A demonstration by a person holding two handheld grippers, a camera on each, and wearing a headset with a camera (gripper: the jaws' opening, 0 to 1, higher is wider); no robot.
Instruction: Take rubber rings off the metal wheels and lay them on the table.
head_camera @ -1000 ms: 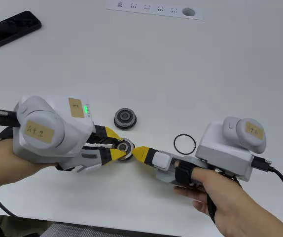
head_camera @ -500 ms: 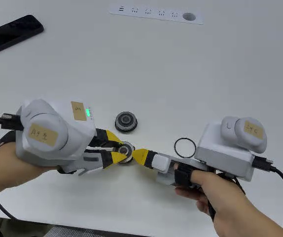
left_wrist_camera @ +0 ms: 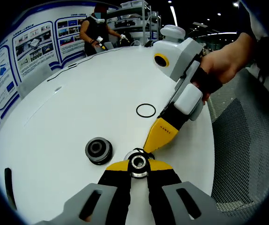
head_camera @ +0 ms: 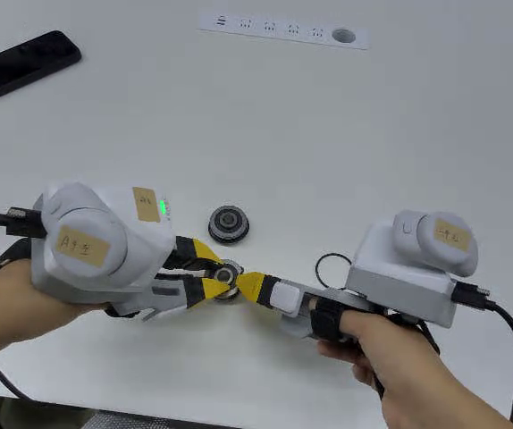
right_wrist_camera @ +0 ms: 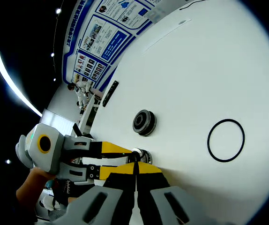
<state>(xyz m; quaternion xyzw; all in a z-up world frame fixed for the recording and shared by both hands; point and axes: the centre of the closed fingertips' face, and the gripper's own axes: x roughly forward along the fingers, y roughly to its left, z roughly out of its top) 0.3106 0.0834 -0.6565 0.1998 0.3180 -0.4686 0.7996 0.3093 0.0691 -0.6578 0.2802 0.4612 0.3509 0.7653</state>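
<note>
My left gripper is shut on a small metal wheel, held just above the table. The right gripper comes in from the right with its yellow jaws pressed together at that wheel's rim, pinching the thin black rubber ring there. A second wheel lies flat on the table behind, with its black ring still on. One loose black ring lies on the table, partly hidden by the right gripper's body in the head view.
A black phone lies at the far left. A white power strip runs along the far edge of the white table. Cables trail from both grippers. The table's near edge is close below my hands.
The right gripper's body has shifted left and now covers part of the loose ring. Both grippers stay together at the held wheel. The head camera has moved slightly.
</note>
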